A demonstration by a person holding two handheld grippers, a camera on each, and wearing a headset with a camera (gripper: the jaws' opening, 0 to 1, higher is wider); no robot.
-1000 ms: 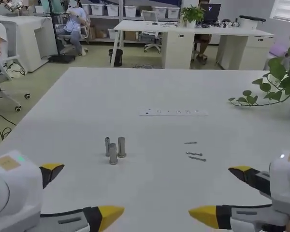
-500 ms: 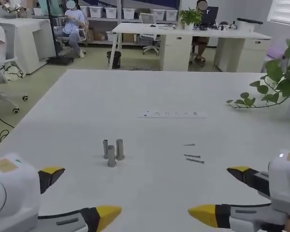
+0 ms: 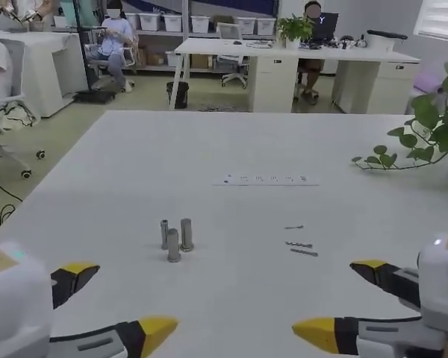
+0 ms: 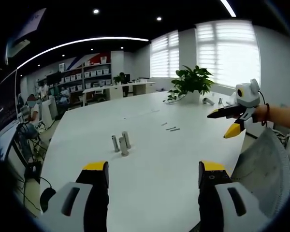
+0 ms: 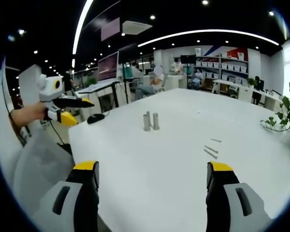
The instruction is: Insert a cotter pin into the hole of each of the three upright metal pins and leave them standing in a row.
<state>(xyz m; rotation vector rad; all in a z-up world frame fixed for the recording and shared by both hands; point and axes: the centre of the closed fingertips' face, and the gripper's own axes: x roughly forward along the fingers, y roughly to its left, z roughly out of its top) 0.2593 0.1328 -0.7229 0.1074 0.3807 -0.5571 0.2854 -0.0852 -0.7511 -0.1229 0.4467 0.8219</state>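
Against the picture a second ago, the three metal pins [image 3: 174, 239] stand as they did, upright in a tight cluster, two behind and one in front, and the whole scene has only slid a little with the headset. The three cotter pins [image 3: 299, 240] lie flat just as before, loose on the white table [image 3: 231, 149] to the right of the metal pins and apart from them. The left gripper [image 3: 119, 298] sits slightly lower in the head view, nearer than the metal pins and to their left. The right gripper [image 3: 340, 298] is nearer than them too, on their right, and both keep their yellow-tipped jaws spread wide on nothing. The left gripper view adds what the head view cuts off: a forearm and hand [image 4: 267, 113] holding the right gripper level in the air, well right of the metal pins, with a potted plant [image 4: 193, 79] far beyond them. The right gripper view shows the other hand [image 5: 26, 113] holding the left gripper well left of the metal pins, off the table's near edge. Beyond the metal pins lies a flat white strip [image 3: 265, 179].
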